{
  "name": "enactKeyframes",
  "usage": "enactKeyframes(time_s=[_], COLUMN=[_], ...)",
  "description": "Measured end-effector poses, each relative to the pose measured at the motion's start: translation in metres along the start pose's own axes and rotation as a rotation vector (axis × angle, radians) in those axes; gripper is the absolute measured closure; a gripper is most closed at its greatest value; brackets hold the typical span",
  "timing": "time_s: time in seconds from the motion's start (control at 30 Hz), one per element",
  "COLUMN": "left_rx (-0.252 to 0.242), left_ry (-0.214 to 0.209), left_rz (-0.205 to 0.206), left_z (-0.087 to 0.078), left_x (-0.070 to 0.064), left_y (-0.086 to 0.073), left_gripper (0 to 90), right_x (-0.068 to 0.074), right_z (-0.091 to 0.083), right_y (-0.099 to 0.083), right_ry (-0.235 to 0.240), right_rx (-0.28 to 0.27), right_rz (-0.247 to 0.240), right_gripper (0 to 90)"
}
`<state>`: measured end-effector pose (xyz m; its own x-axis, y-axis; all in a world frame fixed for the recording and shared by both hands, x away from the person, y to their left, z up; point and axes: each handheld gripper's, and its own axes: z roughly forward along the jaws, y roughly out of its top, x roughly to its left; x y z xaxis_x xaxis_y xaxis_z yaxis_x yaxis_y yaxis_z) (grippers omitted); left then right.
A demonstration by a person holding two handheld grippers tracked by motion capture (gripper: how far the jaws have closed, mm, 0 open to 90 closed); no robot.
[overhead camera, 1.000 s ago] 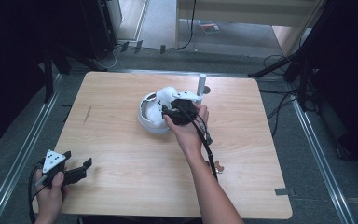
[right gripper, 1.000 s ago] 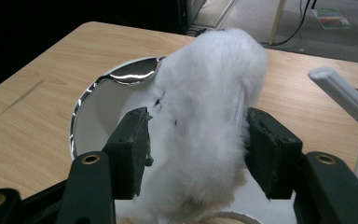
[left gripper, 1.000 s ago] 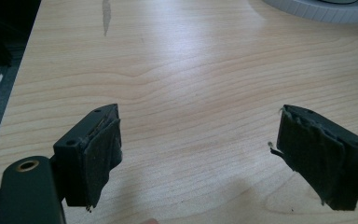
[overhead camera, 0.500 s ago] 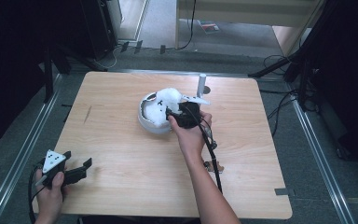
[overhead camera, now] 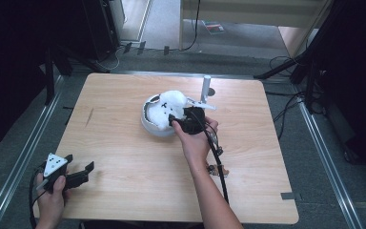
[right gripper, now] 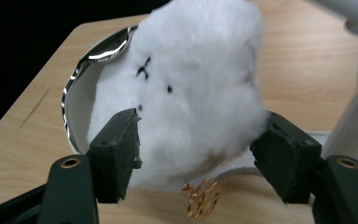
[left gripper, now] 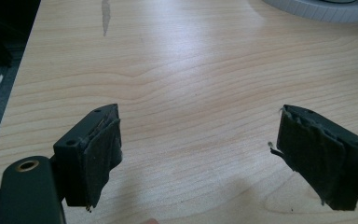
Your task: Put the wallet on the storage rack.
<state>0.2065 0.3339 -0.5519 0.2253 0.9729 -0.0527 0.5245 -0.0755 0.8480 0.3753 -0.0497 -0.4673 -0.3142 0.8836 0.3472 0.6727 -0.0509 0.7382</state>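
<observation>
Since a second ago my right hand has slid a little toward the right side of the bench, carrying the right gripper point(overhead camera: 183, 120) with it, and the white plush toy point(overhead camera: 168, 109) has come along, now sitting higher over the bowl point(overhead camera: 148, 125) than it did. My left gripper point(overhead camera: 71, 176) has not budged from the near left corner of the bench.

My right fingers point(right gripper: 116, 149) straddle the plush toy's lower half, one pad against each flank, pinching the fur with the jaws still fairly wide because the body is so bulky. The toy hangs over the white bowl with the shiny rim, near the middle of the bench toward the far edge, and I cannot tell whether its underside still rests on the bowl. My left fingers point(left gripper: 95, 154) are spread wide over bare wood, holding nothing.

The risk I see is the grip itself: soft fur compresses and slips, so a quick lift could let the toy slide out and drop back. If its bottom drags on the rim, the light bowl could tip or skid. The white post point(overhead camera: 206, 88) stands just beside my right gripper, so a swing toward the far edge could knock it. A small gold wire trinket point(right gripper: 200, 198) lies close under the toy and could snag.
</observation>
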Motion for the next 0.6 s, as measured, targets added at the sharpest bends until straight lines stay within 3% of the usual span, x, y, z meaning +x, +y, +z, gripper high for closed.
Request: enactKeyframes(time_s=[0.13,0.23,0.3,0.4,0.43,0.47,0.5,0.6], left_rx=[-0.001,-0.001,-0.001,0.0,0.0,0.0,0.0,0.001], left_ry=[0.001,0.001,-0.001,-0.001,-0.001,-0.001,-0.001,-0.002], left_rz=[0.0,-0.001,-0.001,-0.001,0.0,0.0,0.0,0.0], left_z=[0.0,0.0,0.0,0.0,0.0,0.0,0.0,0.0], left_x=[0.0,0.0,0.0,0.0,0.0,0.0,0.0,0.0], left_y=[0.0,0.0,0.0,0.0,0.0,0.0,0.0,0.0], left_gripper=[14.6,14.6,14.6,14.6,14.6,14.6,14.6,14.6], right_x=[-0.001,-0.001,0.0,0.004,0.006,0.006,0.009,0.015], right_z=[0.005,0.013,0.012,0.009,0.007,0.007,0.004,0.001], right_y=[-0.004,-0.007,-0.007,-0.006,-0.005,-0.005,-0.005,-0.005], right_ry=[0.026,0.105,0.106,0.086,0.078,0.078,0.056,0.026], right_rx=[0.026,0.055,0.052,0.01,-0.009,-0.009,-0.03,-0.07], right_rz=[0.054,0.083,0.085,0.088,0.091,0.091,0.084,0.046], right_gripper=[31.7,35.5,38.9,51.6,61.0,61.0,68.6,77.2])
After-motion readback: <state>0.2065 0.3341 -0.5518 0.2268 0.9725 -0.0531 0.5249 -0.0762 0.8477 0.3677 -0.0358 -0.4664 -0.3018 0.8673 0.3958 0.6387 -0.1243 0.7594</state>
